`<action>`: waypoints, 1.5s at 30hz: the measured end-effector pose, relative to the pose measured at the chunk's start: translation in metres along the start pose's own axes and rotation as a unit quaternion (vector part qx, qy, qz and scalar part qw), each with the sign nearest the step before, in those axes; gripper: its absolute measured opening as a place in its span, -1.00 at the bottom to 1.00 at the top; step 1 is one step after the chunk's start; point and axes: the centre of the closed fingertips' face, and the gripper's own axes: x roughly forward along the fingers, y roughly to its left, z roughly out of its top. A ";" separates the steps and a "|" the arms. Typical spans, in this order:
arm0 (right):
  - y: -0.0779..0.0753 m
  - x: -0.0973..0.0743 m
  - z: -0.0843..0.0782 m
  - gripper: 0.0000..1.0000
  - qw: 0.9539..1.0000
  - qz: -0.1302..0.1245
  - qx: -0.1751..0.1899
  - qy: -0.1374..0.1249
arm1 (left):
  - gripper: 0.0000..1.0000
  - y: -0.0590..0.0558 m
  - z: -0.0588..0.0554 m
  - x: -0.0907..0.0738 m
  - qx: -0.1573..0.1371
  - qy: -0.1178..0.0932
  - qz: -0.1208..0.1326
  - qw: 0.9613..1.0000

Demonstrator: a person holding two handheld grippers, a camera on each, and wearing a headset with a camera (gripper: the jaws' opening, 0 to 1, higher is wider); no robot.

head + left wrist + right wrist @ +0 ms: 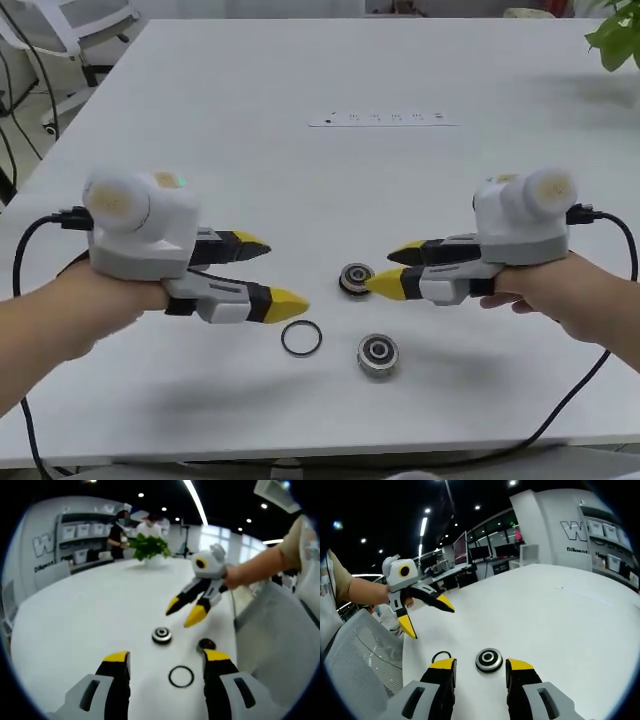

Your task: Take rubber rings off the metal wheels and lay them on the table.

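Hovering open and empty — left tongs (281, 272), right tongs (381, 271) — near rubber ring (301, 338) and metal wheels (378, 354).

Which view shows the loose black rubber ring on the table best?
The head view: the rubber ring lies whole and round, seen from above. The left gripper view shows it whole but flattened, seen between its jaws. In the right gripper view a jaw hides part of it.

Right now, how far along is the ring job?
Done: one ring lies loose on the table. In hand: nothing; the left tongs and right tongs are open. Left: the far wheel and near wheel; whether either carries a ring is unclear.
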 end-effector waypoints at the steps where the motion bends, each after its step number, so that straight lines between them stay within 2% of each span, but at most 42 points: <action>1: -0.001 0.000 -0.001 -0.26 1.000 0.000 -0.002 0.001 | 0.18 0.000 0.000 0.002 0.000 0.000 -0.001 1.000; 12: -0.010 0.006 -0.014 -0.29 1.000 -0.008 -0.019 0.018 | 0.14 0.005 -0.002 0.022 0.007 0.019 -0.007 1.000; 16: -0.010 0.008 -0.016 -0.34 1.000 -0.005 -0.025 0.018 | 0.14 0.006 -0.001 0.028 0.008 0.019 -0.010 1.000; 33: -0.016 0.020 -0.022 -0.35 0.999 0.001 -0.026 0.028 | 0.09 0.002 0.001 0.059 0.012 0.026 -0.027 0.999; 45: -0.016 0.022 -0.024 -0.35 0.999 0.005 -0.030 0.030 | -0.03 0.002 0.004 0.072 0.018 0.030 -0.040 0.999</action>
